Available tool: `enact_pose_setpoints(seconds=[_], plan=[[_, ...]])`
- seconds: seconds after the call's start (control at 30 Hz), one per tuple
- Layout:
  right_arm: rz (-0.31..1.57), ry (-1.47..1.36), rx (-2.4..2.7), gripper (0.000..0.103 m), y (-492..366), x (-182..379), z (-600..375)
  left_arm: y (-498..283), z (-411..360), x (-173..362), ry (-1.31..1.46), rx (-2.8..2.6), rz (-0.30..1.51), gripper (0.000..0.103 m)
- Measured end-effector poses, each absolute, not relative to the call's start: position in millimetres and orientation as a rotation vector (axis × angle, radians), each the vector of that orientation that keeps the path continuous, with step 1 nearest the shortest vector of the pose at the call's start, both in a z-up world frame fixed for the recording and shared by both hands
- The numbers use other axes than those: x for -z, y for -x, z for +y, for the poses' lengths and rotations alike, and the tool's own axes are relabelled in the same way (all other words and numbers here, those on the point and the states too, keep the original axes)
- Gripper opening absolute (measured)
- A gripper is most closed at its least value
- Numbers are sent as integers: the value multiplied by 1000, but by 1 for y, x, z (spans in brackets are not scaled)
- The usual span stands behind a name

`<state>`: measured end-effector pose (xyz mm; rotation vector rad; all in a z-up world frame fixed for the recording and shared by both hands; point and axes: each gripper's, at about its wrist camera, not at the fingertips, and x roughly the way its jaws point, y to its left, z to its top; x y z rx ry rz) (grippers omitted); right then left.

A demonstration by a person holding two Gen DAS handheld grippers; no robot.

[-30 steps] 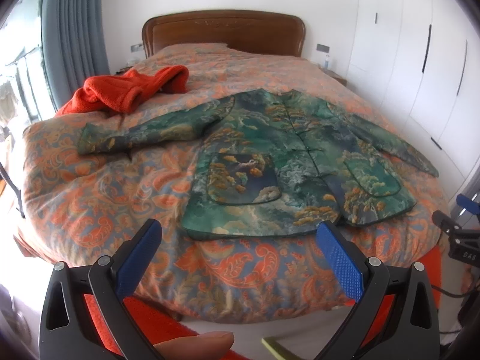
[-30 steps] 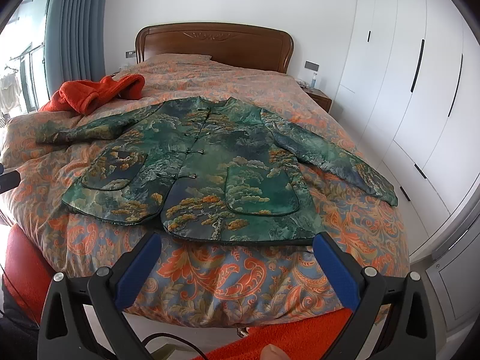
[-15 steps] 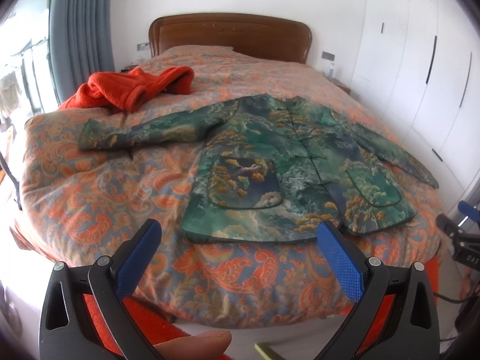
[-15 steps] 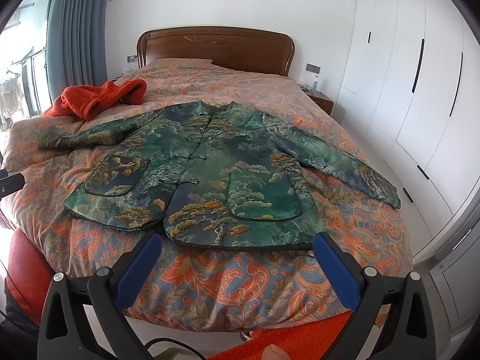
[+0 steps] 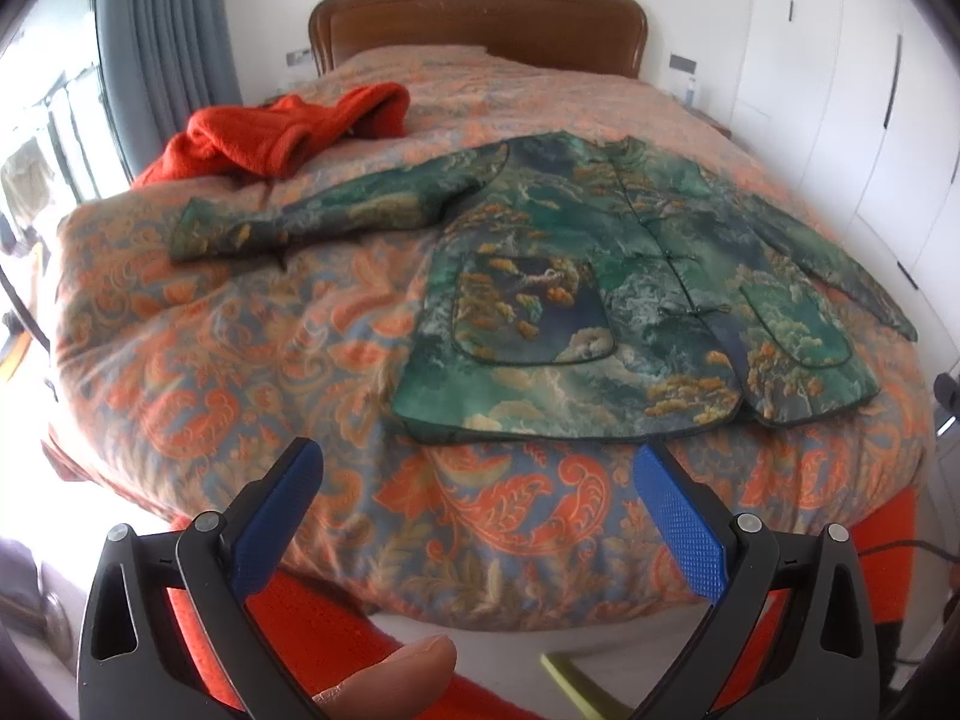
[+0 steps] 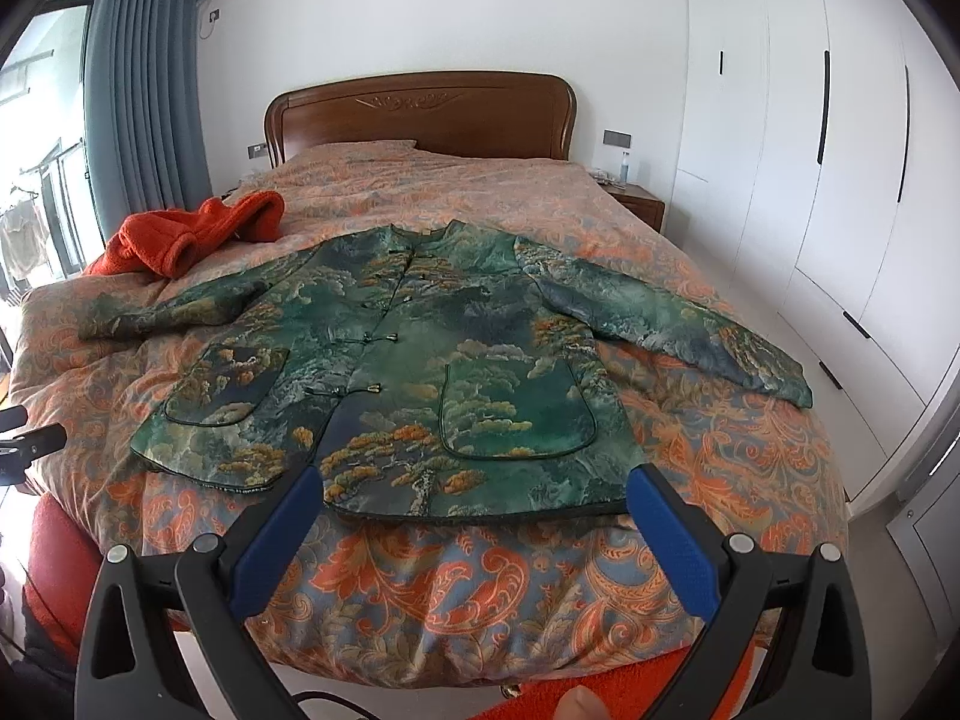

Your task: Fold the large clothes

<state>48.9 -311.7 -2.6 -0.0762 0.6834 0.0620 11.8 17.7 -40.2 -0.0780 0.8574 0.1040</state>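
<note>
Jacket of green brocade with pine-and-cloud print (image 6: 420, 372) lies flat, front up, on the orange paisley bed (image 6: 480, 576), hem toward me, collar toward the headboard. My right claw (image 6: 468, 531) is spread wide and empty over the hem's right part; my left claw (image 5: 480, 504), likewise wide and empty, sits off its left corner.

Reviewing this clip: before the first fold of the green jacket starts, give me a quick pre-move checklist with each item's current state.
1. Green jacket lies flat, front up, on the bed: ok.
2. Both sleeves spread outward: ok.
3. Front toggles fastened: ok as far as visible.
4. Left tongs open, holding nothing: ok.
5. Right tongs open, holding nothing: ok.
6. Orange garment lies apart from the jacket's sleeve: cannot tell; in the left view they look close.
</note>
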Motion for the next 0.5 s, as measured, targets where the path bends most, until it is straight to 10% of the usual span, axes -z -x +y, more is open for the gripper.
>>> enact_pose_setpoints(seconds=[0.5], plan=[[596, 153, 11, 103, -61, -10, -327, -19, 18, 36, 69, -83, 835, 103]])
